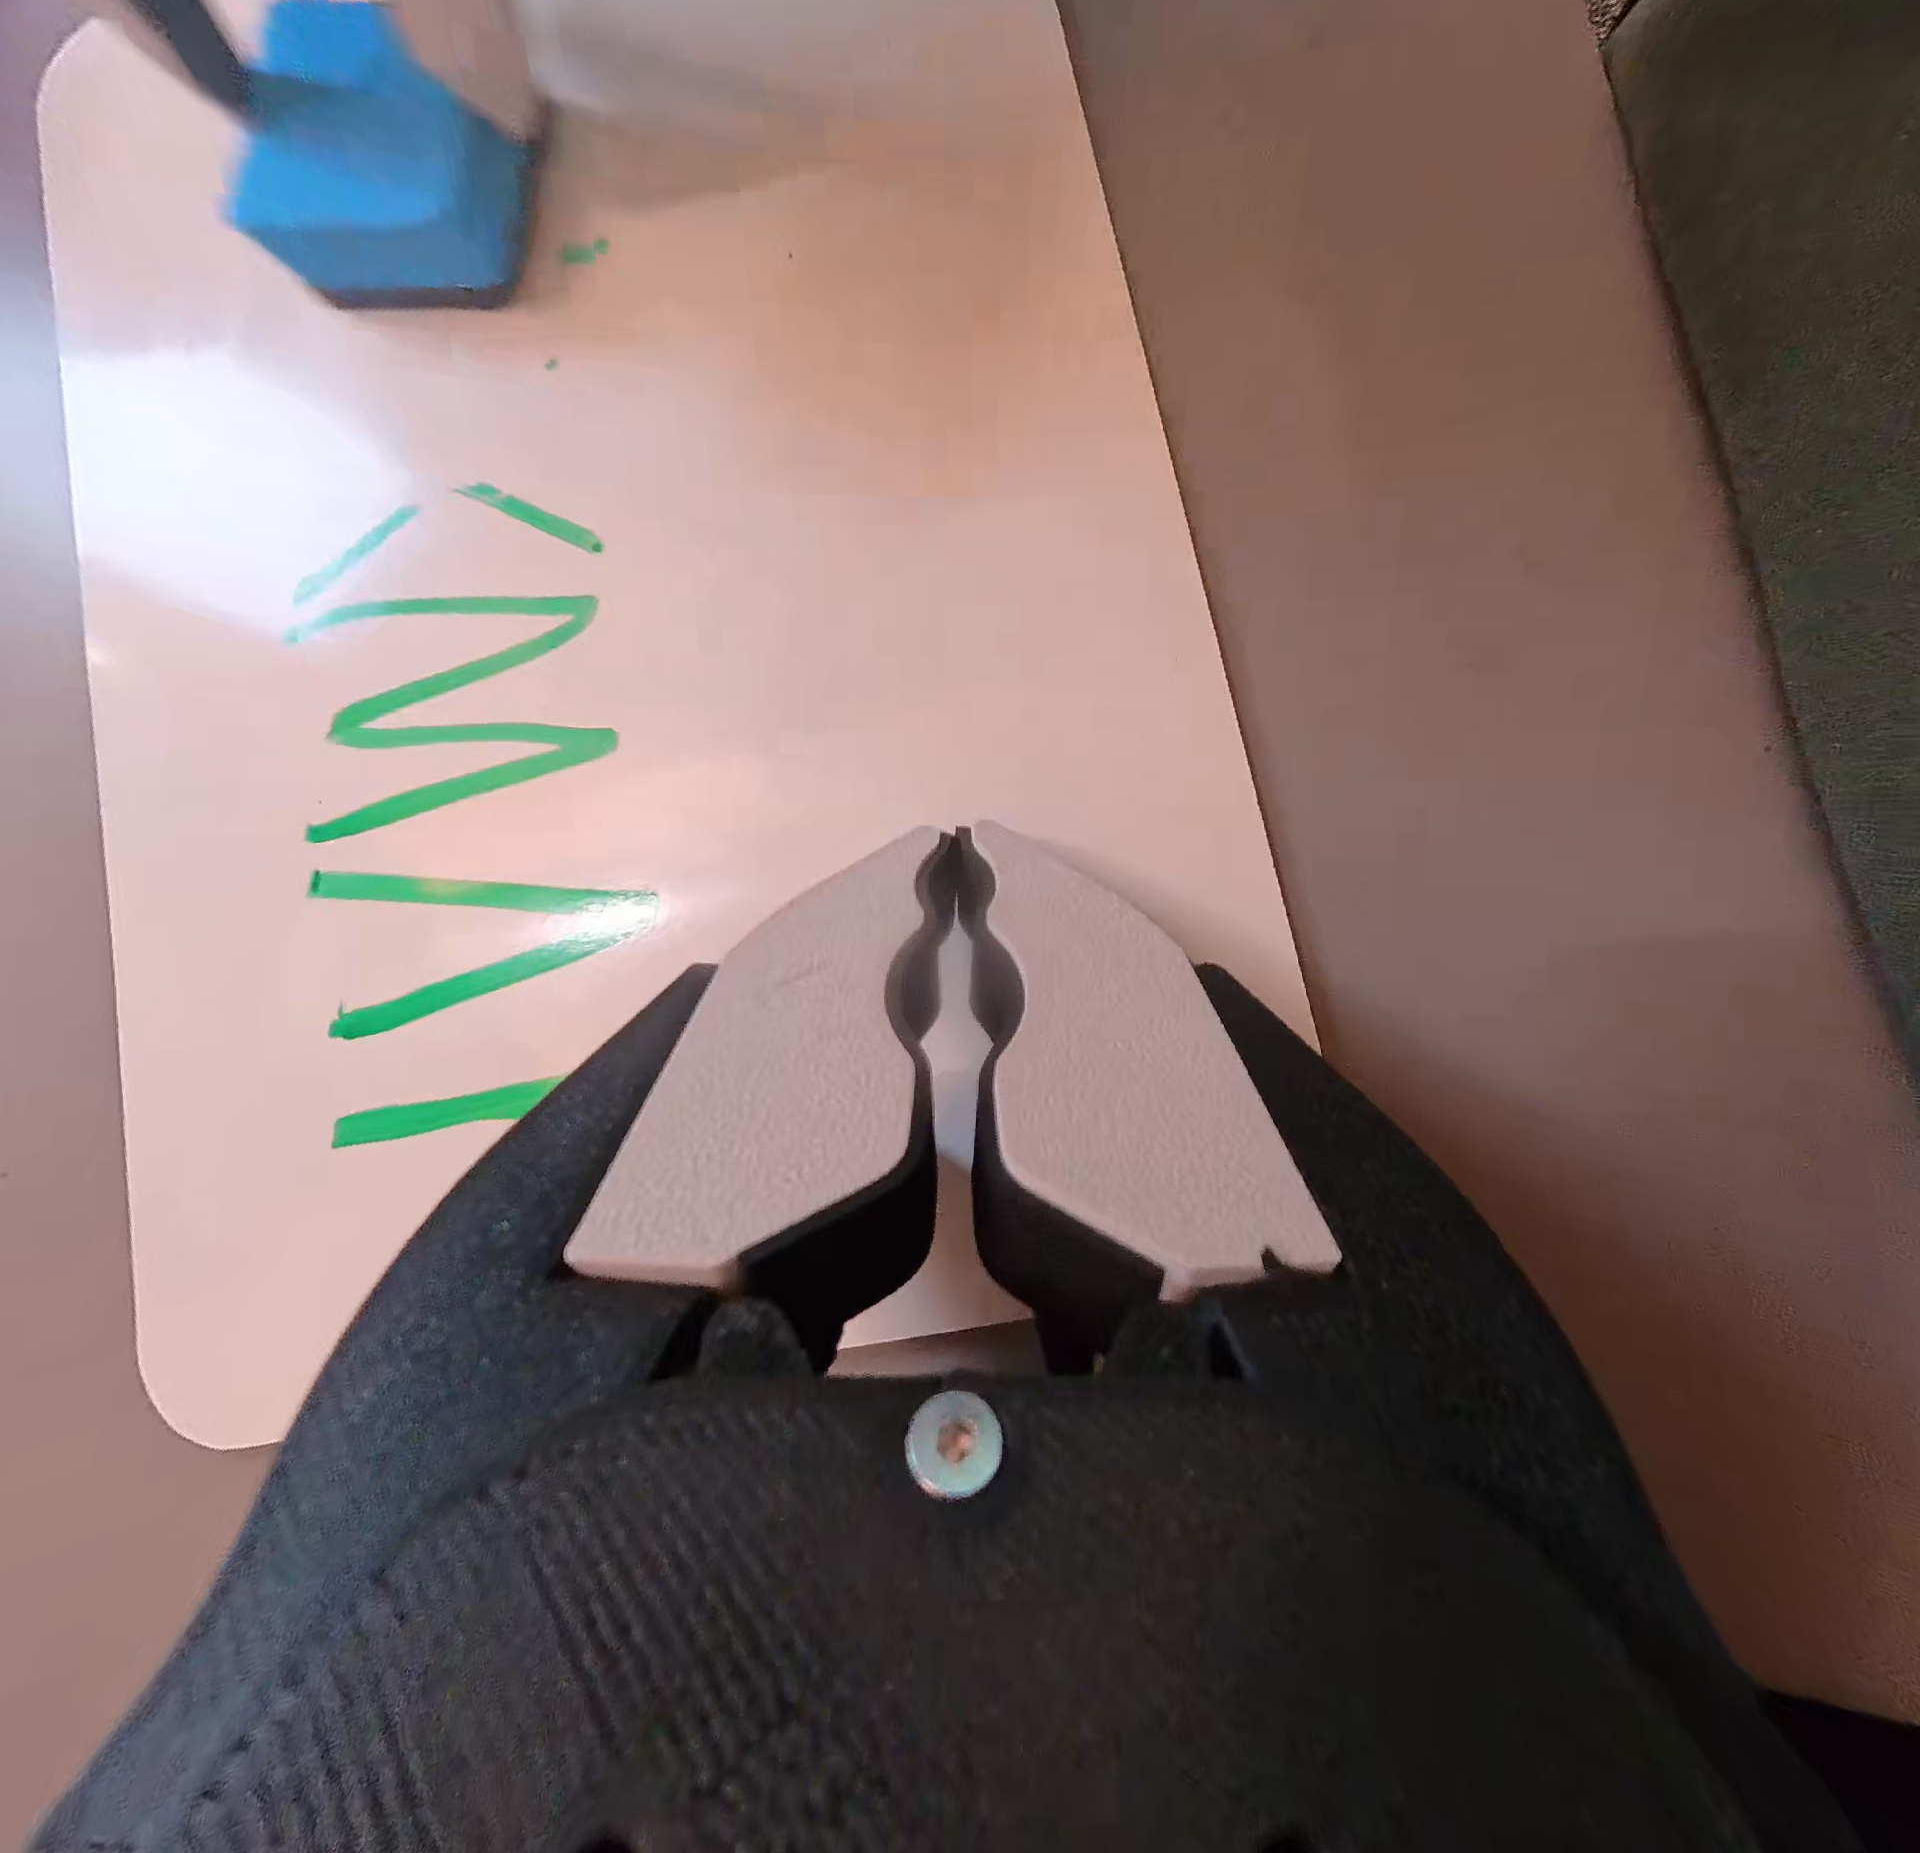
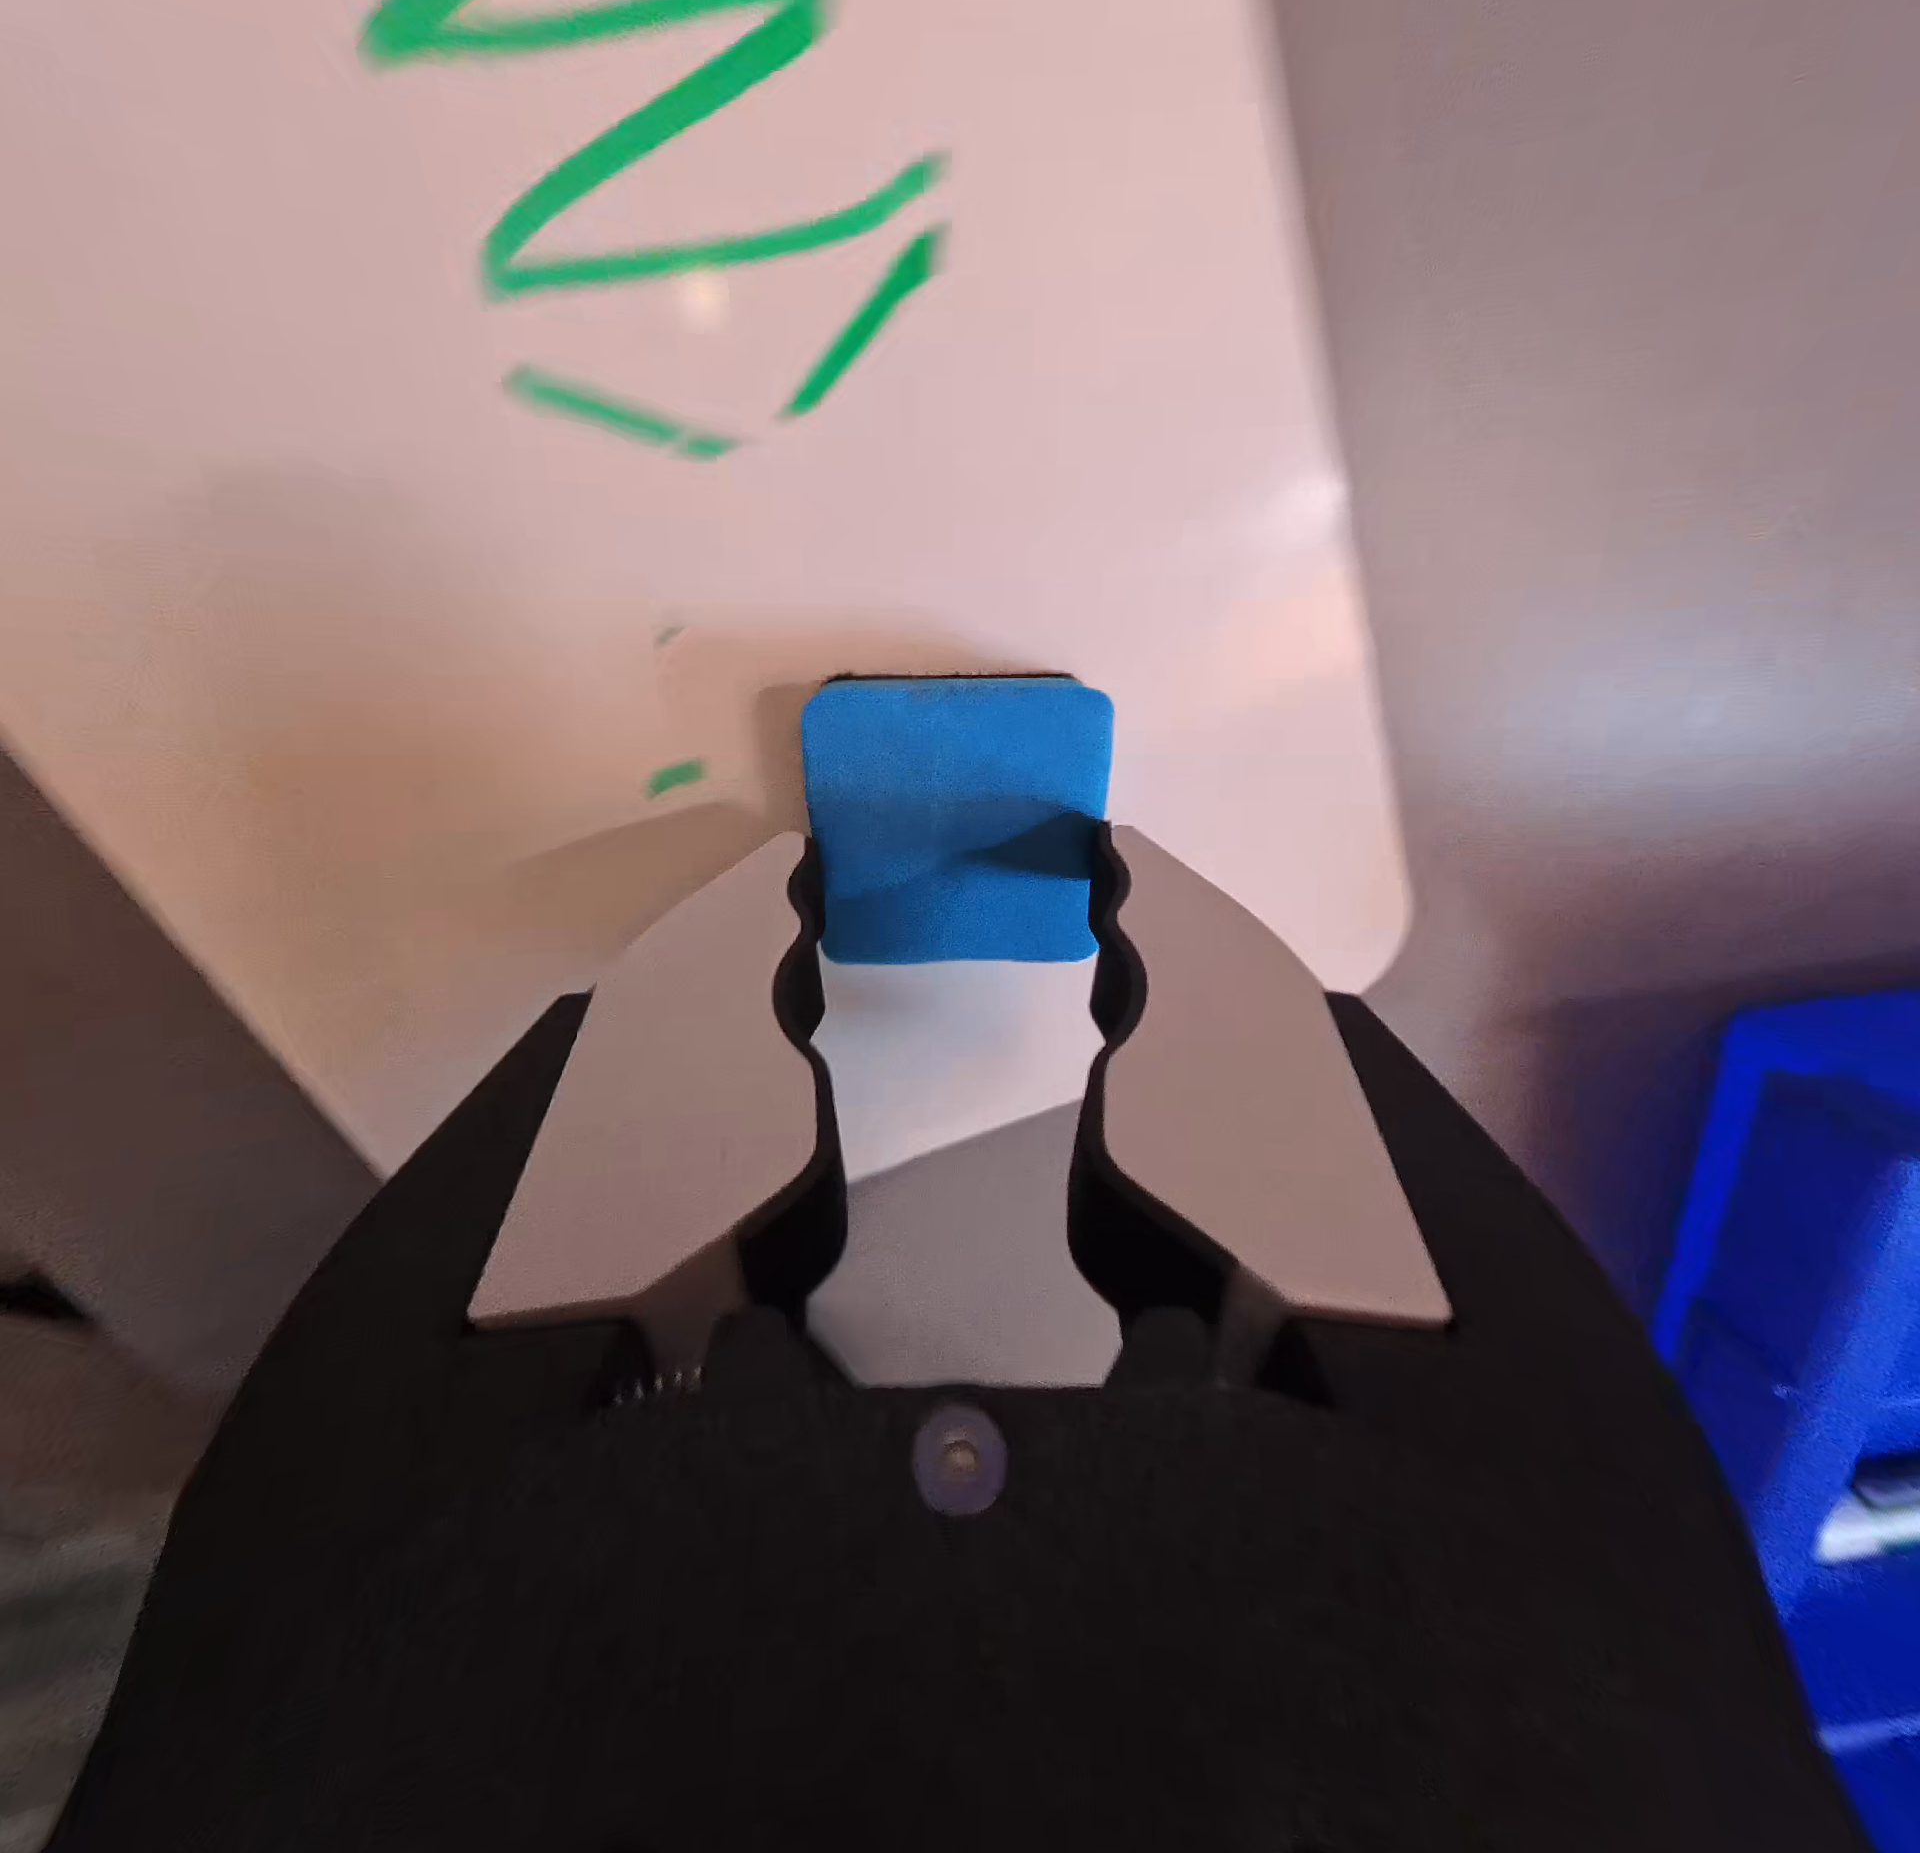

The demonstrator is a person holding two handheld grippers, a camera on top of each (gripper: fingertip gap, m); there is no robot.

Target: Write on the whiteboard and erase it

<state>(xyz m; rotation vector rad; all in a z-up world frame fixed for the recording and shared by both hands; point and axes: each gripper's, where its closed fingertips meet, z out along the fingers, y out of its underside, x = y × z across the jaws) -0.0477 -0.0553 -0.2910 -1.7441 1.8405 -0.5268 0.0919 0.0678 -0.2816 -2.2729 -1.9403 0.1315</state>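
right gripper [image 2: 951, 858] clamped on blue foam eraser [image 2: 951, 816], pressed flat on whiteboard [image 1: 831, 556] near green scribble [image 1: 457, 764]; looks light, squashy, foam dents, so grip mid-sides; left gripper [image 1: 961, 842] closed, empty, over board edge

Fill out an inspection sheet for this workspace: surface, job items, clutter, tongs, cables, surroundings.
Surface: tan table, whiteboard lying flat on it.
Job's things: green zigzag marks cover the near part of the board; far part mostly wiped, small green specks left. Blue eraser pressed on the board.
Clutter: nothing seen.
Tongs: right tongs shut on the eraser; left tongs shut and empty, over the board's near edge.
Cables: nothing seen.
Surroundings: blue container beside the table; dark green upholstery at the other side.
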